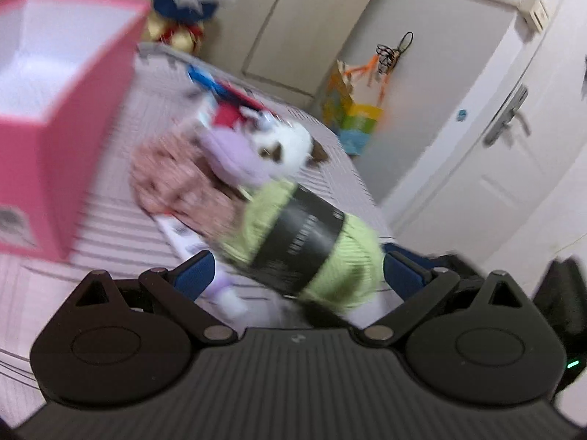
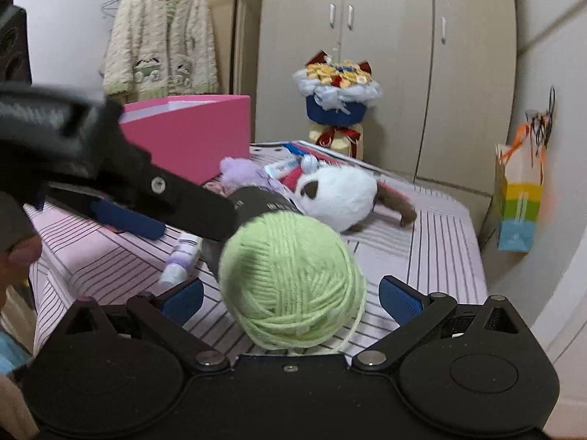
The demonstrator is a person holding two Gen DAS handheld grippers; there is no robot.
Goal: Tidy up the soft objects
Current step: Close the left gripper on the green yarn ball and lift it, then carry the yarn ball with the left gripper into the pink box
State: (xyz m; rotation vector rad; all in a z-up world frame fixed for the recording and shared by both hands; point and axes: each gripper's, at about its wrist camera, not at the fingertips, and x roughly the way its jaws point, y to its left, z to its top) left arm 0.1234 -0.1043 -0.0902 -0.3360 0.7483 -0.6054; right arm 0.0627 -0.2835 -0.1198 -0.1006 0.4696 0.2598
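Striped pink bedding point(image 2: 433, 256) covers the work surface; grey wardrobe doors stand behind it.

Yarn: a green skein point(image 2: 291, 280) with a black label band lies between the wide-spread blue pads of both grippers.

Left gripper point(image 1: 299, 275): fingers spread wide, one on each side of the skein. Contact between pads and yarn cannot be confirmed; the view is motion-blurred. In the right wrist view, one left finger point(image 2: 190, 201) reaches the skein's banded end from the left.

Right gripper point(image 2: 291, 297): released, pads clear of the skein on both sides.

Pink box point(image 2: 194, 132): open-topped, at the bed's far left.

Behind the skein lie a white plush point(image 2: 337, 194), a purple plush point(image 2: 238, 172) and a small bottle point(image 2: 181, 260), close together.
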